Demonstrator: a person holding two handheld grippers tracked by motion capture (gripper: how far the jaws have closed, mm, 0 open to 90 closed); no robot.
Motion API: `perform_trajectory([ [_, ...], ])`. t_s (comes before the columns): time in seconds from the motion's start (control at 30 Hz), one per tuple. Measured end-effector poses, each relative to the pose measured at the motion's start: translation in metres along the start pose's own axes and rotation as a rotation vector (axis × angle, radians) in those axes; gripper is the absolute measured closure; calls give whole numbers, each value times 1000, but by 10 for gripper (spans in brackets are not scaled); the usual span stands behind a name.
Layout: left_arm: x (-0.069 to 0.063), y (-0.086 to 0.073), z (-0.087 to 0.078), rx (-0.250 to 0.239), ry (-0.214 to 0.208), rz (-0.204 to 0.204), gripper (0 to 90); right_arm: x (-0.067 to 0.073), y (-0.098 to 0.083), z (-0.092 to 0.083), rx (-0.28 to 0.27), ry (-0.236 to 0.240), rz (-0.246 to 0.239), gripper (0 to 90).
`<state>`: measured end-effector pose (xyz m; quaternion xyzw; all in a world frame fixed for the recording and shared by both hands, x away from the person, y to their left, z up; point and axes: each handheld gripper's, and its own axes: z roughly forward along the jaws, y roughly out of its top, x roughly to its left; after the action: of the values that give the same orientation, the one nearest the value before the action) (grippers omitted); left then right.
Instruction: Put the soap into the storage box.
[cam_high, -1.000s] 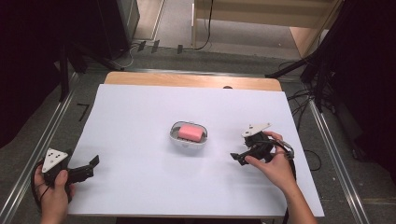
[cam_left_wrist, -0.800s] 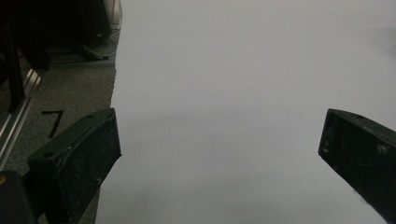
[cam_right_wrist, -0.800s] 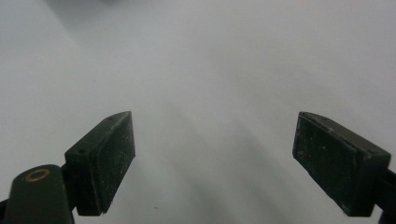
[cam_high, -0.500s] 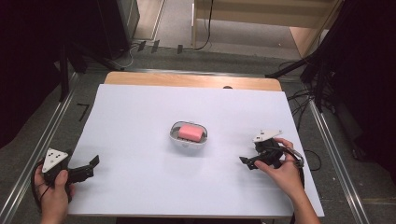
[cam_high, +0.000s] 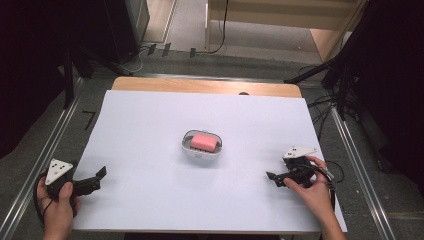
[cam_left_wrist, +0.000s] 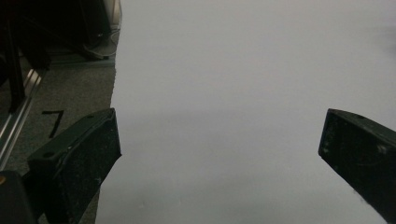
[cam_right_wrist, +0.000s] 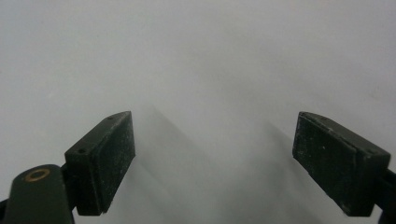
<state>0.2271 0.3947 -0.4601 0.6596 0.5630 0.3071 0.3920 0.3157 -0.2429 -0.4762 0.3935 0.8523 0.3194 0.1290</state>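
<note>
Both my grippers — left (cam_high: 95, 178), right (cam_high: 274, 178) — rest wide open and empty, well apart from the pink sponge (cam_high: 204, 143) in its dish (cam_high: 189, 150); a careless reach could tip it.

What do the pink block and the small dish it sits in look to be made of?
Pink block: probably sponge or foam, given its matte, soft-edged, rounded shape, though no pores can be made out. Dish: looks like thin metal or glossy plastic, since the pale grey rim has a slight sheen; I cannot tell which.
</note>
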Motion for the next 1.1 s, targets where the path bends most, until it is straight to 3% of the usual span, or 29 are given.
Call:
perform_trajectory([
  [0.17,0,0,0,1,-1,0,0,-5,-13,-5,-12,-13,40,140],
  [0.6,0,0,0,2,-3,-1,0,-21,-50,-30,-122,-20,142,138],
  [0.93,0,0,0,1,-4,0,0,-23,-69,-47,-179,-91,207,138],
  [1.1,0,0,0,0,-5,2,0,-23,-76,-53,-201,-150,251,126],
])
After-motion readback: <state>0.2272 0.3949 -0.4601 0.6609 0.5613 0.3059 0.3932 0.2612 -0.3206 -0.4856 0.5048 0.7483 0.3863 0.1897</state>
